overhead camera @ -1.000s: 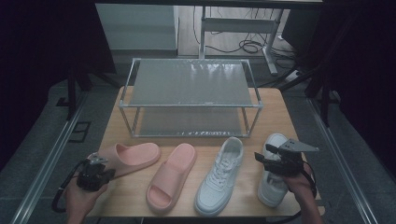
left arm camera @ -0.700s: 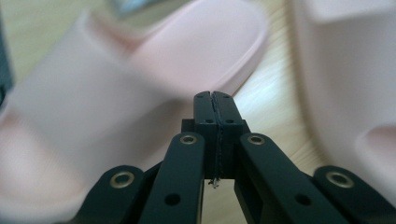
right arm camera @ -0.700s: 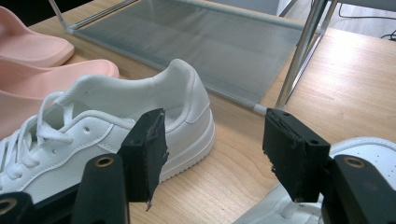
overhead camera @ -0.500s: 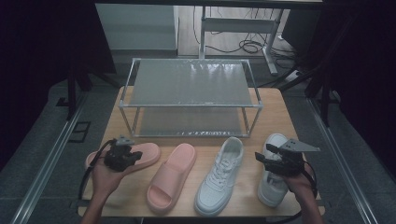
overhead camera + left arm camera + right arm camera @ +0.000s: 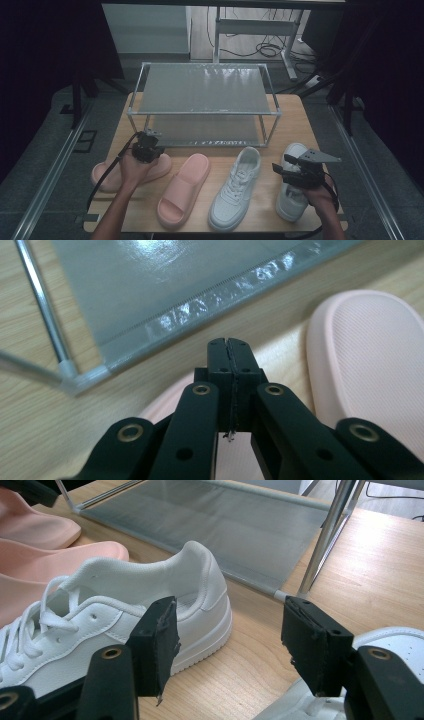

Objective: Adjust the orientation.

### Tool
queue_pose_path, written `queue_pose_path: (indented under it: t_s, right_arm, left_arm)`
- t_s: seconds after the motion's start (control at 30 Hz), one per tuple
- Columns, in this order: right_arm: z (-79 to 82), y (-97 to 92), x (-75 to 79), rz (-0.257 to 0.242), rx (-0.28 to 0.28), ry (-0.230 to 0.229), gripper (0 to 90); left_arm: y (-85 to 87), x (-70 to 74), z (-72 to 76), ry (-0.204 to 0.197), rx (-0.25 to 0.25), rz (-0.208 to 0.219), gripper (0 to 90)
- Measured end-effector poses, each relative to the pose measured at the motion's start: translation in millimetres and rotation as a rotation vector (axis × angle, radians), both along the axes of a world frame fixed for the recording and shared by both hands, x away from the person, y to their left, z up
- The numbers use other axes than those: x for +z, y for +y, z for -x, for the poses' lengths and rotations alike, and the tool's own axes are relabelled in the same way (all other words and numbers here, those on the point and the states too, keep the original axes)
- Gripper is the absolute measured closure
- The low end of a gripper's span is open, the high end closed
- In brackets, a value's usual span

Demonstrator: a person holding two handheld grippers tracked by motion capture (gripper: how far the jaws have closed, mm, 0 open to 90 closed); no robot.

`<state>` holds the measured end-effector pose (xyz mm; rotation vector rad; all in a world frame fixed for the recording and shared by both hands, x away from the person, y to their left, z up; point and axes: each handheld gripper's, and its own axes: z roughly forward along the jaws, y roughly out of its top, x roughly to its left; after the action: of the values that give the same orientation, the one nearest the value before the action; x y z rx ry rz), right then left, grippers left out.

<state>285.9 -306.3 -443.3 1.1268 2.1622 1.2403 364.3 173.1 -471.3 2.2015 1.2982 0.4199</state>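
1. Left pink slipper (image 5: 112, 172): near-left on table (image 5: 300, 120), long axis left-right, beneath left gripper (image 5: 146, 148).
2. Left gripper: jaws together, empty, pointing far.
3. Right gripper (image 5: 281, 170): jaws apart, above right sneaker (image 5: 292, 197).

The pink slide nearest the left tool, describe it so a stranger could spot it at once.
Start at the two-tier shoe rack on the wooden table. In front of it lie four shoes in a row; take the leftmost pink slide, under the shut left tool. Unlike its neighbouring pink slide, it lies slanted.
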Motion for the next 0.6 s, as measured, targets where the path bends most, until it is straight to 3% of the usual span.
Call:
queue_pose_path:
  t_s: [0.3, 0.6]
  right_arm:
    - [-0.6, -1.3, -0.6, 0.003, -0.001, 0.001, 40.0]
    - [-0.9, -0.3, -1.5, 0.007, 0.000, 0.001, 40.0]
  left_arm:
    - [-8.8, -15.9, -19.4, 0.041, 0.037, -0.060, 90.0]
    - [-2.0, -25.7, -26.0, 0.068, 0.044, -0.076, 90.0]
